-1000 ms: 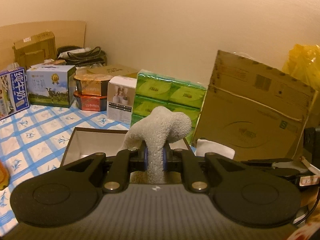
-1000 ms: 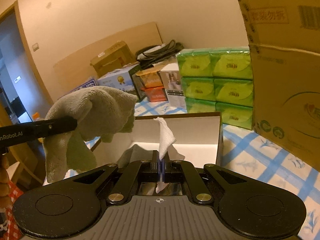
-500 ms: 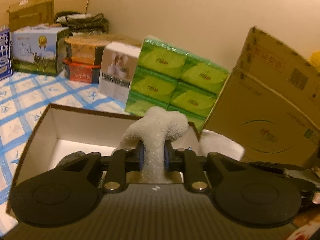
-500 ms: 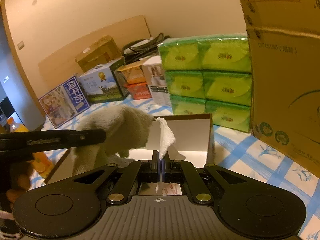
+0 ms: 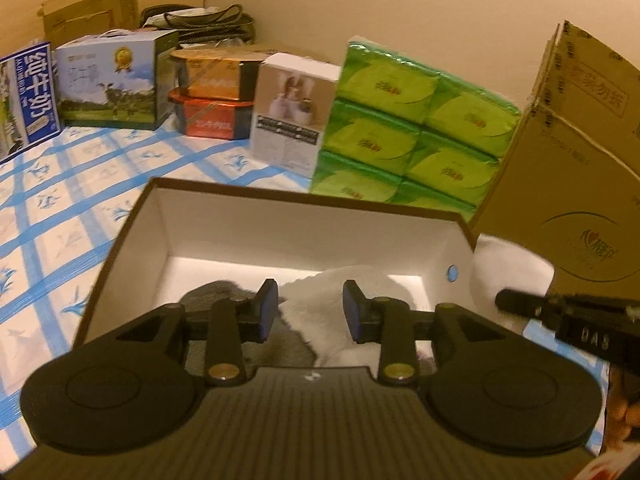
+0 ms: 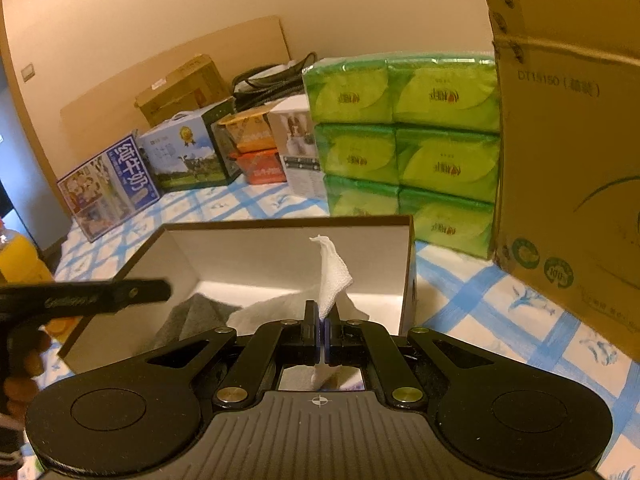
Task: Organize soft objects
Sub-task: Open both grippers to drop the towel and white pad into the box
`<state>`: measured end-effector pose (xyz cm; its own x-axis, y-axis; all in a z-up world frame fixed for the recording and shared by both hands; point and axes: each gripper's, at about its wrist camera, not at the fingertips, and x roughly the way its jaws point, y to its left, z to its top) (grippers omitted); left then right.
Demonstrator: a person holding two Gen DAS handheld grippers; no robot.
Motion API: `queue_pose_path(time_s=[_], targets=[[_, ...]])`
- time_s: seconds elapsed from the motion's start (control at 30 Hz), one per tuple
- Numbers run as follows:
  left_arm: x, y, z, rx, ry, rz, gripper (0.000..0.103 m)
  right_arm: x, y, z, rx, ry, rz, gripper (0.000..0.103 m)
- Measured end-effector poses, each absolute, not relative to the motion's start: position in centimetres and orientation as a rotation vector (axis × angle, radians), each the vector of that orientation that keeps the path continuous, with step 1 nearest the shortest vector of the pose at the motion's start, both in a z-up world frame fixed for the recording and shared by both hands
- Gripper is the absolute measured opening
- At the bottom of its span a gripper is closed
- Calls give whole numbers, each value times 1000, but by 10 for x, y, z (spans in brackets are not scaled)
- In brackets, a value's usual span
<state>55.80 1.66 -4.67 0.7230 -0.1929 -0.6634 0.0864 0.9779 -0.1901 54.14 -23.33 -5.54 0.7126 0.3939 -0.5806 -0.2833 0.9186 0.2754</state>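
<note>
An open brown box with a white inside [image 5: 288, 236] sits on the blue-checked tablecloth; it also shows in the right wrist view [image 6: 256, 252]. My left gripper [image 5: 310, 312] is open above the box. Below it lie a pale towel [image 5: 340, 292] and a grey cloth [image 5: 216, 300] inside the box. My right gripper [image 6: 322, 330] is shut on a white cloth [image 6: 330, 276], held at the box's near right edge. That white cloth shows beside the box in the left wrist view [image 5: 508, 264]. The towel [image 6: 264, 310] and grey cloth [image 6: 192, 316] show in the right wrist view.
Green tissue packs [image 5: 408, 128] are stacked behind the box. A large cardboard carton [image 5: 568, 184] stands to the right. A white box [image 5: 292, 112], food tins [image 5: 216, 96] and milk cartons [image 5: 108, 80] line the back. An orange bottle [image 6: 20, 256] stands at left.
My left gripper moved down over the box, opened and let go of the pale towel, which now lies in the box. My right gripper moved closer to the box, still gripping the white cloth.
</note>
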Motion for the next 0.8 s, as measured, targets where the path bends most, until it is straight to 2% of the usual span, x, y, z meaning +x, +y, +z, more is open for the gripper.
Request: queue_pose_path(time_s=[0.17, 0.2, 0.23, 0.27, 0.3, 0.33, 0.5, 0.8], targets=[[546, 28, -45, -115, 751, -130, 35, 550, -226, -56, 137, 676, 335, 5], [544, 30, -44, -108, 749, -125, 37, 550, -227, -56, 136, 672, 335, 11], [541, 31, -43, -104, 747, -120, 39, 549, -227, -57, 135, 674, 332, 28], [537, 33, -42, -101, 747, -116, 39, 548, -227, -56, 137, 674, 332, 40], [535, 35, -41, -100, 746, -114, 39, 545, -229, -56, 144, 663, 332, 57], [531, 37, -40, -99, 744, -114, 39, 541, -230, -55, 149, 650, 330, 60], [507, 42, -33, -87, 742, -107, 43, 522, -236, -51, 180, 696, 349, 60], [447, 50, -12, -112, 740, -122, 44, 461, -244, -32, 219, 716, 392, 65]])
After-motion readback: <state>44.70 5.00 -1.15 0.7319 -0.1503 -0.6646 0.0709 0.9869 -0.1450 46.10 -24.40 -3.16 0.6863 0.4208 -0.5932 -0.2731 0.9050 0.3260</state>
